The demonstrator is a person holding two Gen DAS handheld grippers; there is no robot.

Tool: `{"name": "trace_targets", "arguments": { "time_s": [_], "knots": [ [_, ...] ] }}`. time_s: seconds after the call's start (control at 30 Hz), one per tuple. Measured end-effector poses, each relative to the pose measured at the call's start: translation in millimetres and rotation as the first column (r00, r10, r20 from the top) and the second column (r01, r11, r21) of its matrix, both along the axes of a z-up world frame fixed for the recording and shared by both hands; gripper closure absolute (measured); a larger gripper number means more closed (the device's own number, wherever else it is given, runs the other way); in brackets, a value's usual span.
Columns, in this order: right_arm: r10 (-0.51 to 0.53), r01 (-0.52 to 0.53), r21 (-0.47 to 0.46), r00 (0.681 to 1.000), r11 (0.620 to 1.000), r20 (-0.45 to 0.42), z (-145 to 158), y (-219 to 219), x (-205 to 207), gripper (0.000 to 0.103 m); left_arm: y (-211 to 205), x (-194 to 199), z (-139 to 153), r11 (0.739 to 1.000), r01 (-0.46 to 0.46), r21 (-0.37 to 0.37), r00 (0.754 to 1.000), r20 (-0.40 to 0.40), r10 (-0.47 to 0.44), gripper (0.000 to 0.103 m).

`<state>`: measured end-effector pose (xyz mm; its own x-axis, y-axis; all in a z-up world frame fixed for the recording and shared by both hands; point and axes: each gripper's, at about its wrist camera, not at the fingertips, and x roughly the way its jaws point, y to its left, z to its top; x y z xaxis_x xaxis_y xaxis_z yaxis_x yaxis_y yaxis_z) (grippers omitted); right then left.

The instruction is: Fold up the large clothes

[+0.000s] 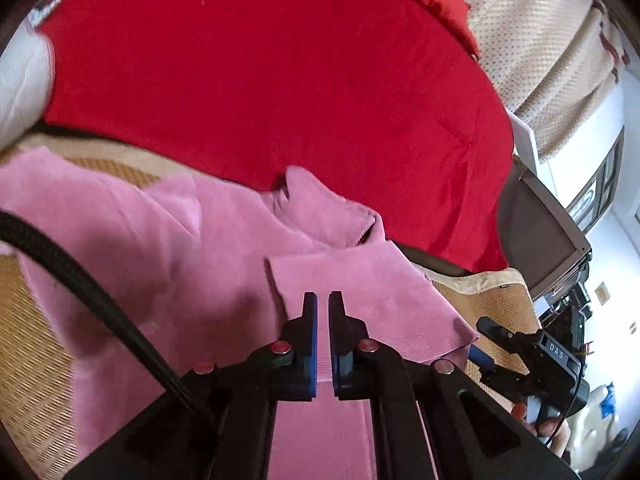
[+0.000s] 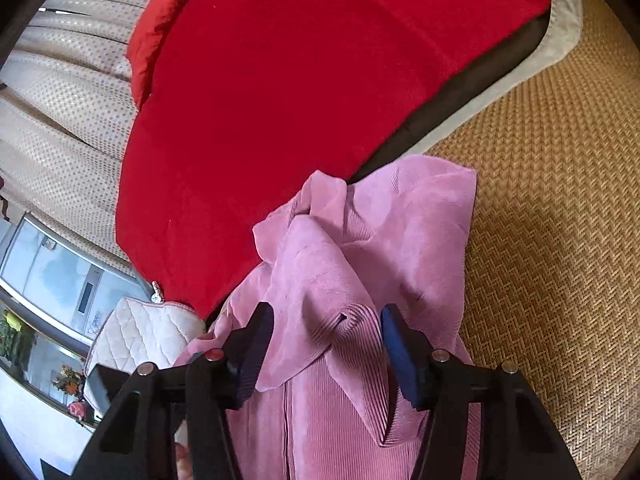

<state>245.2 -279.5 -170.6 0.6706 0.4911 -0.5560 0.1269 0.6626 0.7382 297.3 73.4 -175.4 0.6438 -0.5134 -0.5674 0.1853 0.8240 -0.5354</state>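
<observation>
A pink corduroy garment [image 1: 168,264] lies rumpled on a woven straw mat [image 1: 32,360]. My left gripper [image 1: 323,304] is shut, its jaws nearly touching on a thin strip of the pink fabric that runs back between them, over a folded flap. In the right wrist view the same pink garment [image 2: 360,248] is bunched up, with a raised fold between the fingers. My right gripper [image 2: 326,318] is open with its jaws wide on either side of that fold. The right gripper also shows at the right of the left wrist view [image 1: 532,356].
A large red blanket [image 1: 260,80] covers the bed beyond the garment, also in the right wrist view [image 2: 300,80]. Dotted beige curtains [image 2: 60,92] hang behind. A white quilted cushion [image 2: 140,332] and a cabinet stand at the left. A black cable [image 1: 80,280] crosses the left view.
</observation>
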Motion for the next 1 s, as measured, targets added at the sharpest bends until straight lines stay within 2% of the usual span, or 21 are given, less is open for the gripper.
{"name": "trace_targets", "arguments": {
  "time_s": [0.07,0.1,0.13,0.2,0.3,0.43,0.47,0.53,0.6,0.7,0.83,0.93,1.0],
  "knots": [
    [-0.018,0.018,0.008,1.000,1.000,0.009,1,-2,-1,0.044,2,5,-7,1.000,0.016,-0.007,0.999,-0.051,-0.016,0.096],
    [-0.035,0.034,0.020,0.999,0.999,0.013,1,-4,-2,0.044,-1,8,-17,1.000,0.025,-0.010,0.995,-0.095,-0.026,0.080],
    [-0.047,0.047,0.034,0.999,0.998,0.014,0,-5,-2,0.044,-4,12,-27,0.999,0.042,-0.028,0.987,-0.154,-0.046,0.058],
    [-0.055,0.054,0.047,0.998,0.997,0.013,-1,-6,-2,0.044,-10,14,-34,0.997,0.053,-0.051,0.983,-0.176,-0.061,0.043],
    [-0.048,0.047,0.027,0.999,0.999,0.007,-2,-4,-1,0.044,-24,16,-39,0.996,0.087,-0.016,0.977,-0.192,-0.088,0.034],
    [-0.034,0.034,0.022,0.999,0.999,-0.015,-7,-2,1,0.044,-38,27,-54,0.995,0.083,-0.058,0.974,-0.206,-0.094,0.036],
    [-0.032,0.033,0.021,0.999,0.999,-0.018,-7,-2,1,0.044,-41,29,-58,0.995,0.083,-0.061,0.973,-0.211,-0.094,0.042],
    [-0.028,0.028,0.018,0.999,0.999,-0.024,-8,-2,2,0.044,-46,29,-60,0.997,0.067,-0.029,0.977,-0.203,-0.072,0.074],
    [-0.026,0.027,0.013,0.999,1.000,-0.031,-10,-3,3,0.044,-47,28,-59,0.999,0.054,-0.009,0.982,-0.183,-0.055,0.093],
    [-0.032,0.032,0.015,0.999,0.999,-0.038,-12,-6,4,0.044,-39,20,-44,0.999,0.021,-0.038,0.993,-0.117,-0.026,0.094],
    [-0.040,0.040,0.020,0.999,0.999,-0.009,-5,-9,1,0.044,-28,1,-3,0.999,-0.004,0.043,1.000,0.021,0.003,0.095],
    [-0.032,0.031,0.012,0.999,0.999,0.029,3,-5,-1,0.044,-16,-8,12,0.996,-0.013,0.092,0.998,0.061,0.008,0.095],
    [-0.022,0.022,0.001,0.998,1.000,0.054,8,-1,-3,0.044,-11,-11,17,0.987,-0.031,0.158,0.997,0.075,0.020,0.095]
  ]
}}
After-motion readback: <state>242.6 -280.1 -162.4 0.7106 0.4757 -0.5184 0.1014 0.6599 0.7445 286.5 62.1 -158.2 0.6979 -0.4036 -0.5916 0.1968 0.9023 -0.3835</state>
